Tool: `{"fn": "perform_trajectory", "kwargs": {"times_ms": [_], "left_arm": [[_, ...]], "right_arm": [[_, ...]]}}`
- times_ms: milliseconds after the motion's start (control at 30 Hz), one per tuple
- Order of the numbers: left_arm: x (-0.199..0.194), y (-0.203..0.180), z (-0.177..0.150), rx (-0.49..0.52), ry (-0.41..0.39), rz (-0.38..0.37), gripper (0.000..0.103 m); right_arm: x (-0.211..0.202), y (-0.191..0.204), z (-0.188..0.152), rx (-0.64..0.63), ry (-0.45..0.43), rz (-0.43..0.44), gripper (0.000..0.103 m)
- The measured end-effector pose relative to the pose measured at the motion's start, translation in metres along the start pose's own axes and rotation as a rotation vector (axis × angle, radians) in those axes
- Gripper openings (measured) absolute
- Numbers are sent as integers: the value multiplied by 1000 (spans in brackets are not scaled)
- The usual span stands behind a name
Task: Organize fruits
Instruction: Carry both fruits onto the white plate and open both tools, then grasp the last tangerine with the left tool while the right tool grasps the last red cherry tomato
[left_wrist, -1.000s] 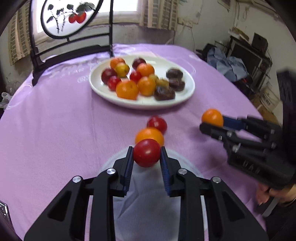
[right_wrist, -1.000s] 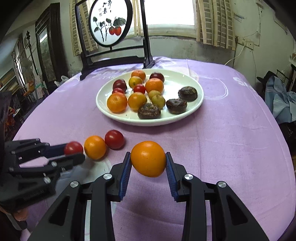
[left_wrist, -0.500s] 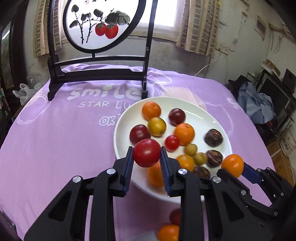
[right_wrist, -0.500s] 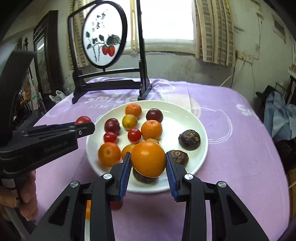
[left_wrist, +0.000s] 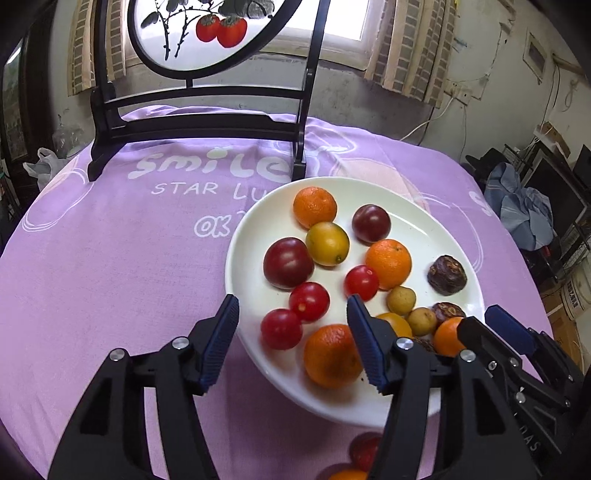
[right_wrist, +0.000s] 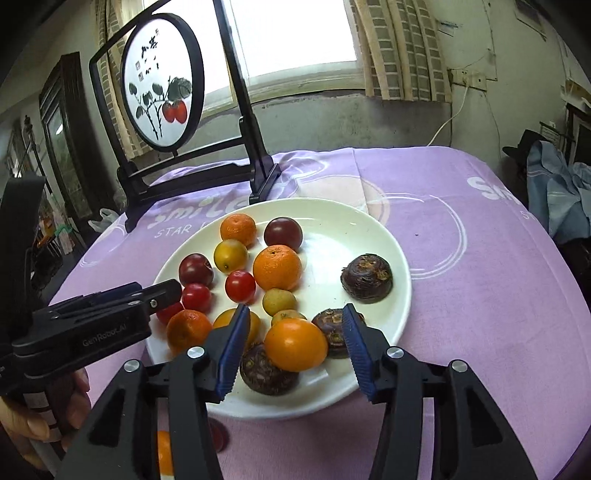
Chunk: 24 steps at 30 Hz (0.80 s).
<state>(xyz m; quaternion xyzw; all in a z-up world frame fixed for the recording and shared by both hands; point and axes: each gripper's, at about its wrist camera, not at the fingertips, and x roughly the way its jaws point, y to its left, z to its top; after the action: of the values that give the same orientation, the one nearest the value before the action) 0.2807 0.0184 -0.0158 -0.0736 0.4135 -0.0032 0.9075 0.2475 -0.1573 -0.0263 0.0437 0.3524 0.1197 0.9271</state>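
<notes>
A white plate (left_wrist: 413, 221) (right_wrist: 369, 229) on the purple tablecloth holds several oranges, red tomatoes, dark plums, small yellow fruits and brown chestnuts. My left gripper (left_wrist: 293, 345) is open over the plate's near-left rim, with a red tomato (left_wrist: 280, 329) lying on the plate between its fingers. My right gripper (right_wrist: 295, 347) is open over the plate's near edge, with an orange (right_wrist: 295, 344) resting on the plate between its fingers, apart from both pads. A red tomato (left_wrist: 364, 452) and an orange (left_wrist: 347, 474) lie on the cloth below the plate.
A black-framed round screen with a persimmon painting (left_wrist: 199, 33) (right_wrist: 162, 85) stands on the table behind the plate. The table's edge curves away at right, with clothes and boxes (left_wrist: 524, 206) beyond it.
Both grippers have moved forward over the plate and opened. The red tomato has left the left gripper and the orange has left the right gripper; both now lie on the plate.
</notes>
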Motion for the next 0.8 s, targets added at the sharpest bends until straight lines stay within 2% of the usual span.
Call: {"fn": "perform_trajectory", "kwargs": {"times_ms": [133,433,500,800], "left_arm": [[-22,-2,-10,17,-24,-6,65],[-57,-20,-61,116,-17,-52,67],[-61,-21,-70,119,-10,-56,68],[-68,-17,-104,106,17,-67,69]], "right_arm": [[-18,-4,-7,15,-14,5,55],[-45,1,-36,3,3,13,57],[-48,1,-42,5,8,16,61],[-55,-4,-67,6,32,7,62]]}}
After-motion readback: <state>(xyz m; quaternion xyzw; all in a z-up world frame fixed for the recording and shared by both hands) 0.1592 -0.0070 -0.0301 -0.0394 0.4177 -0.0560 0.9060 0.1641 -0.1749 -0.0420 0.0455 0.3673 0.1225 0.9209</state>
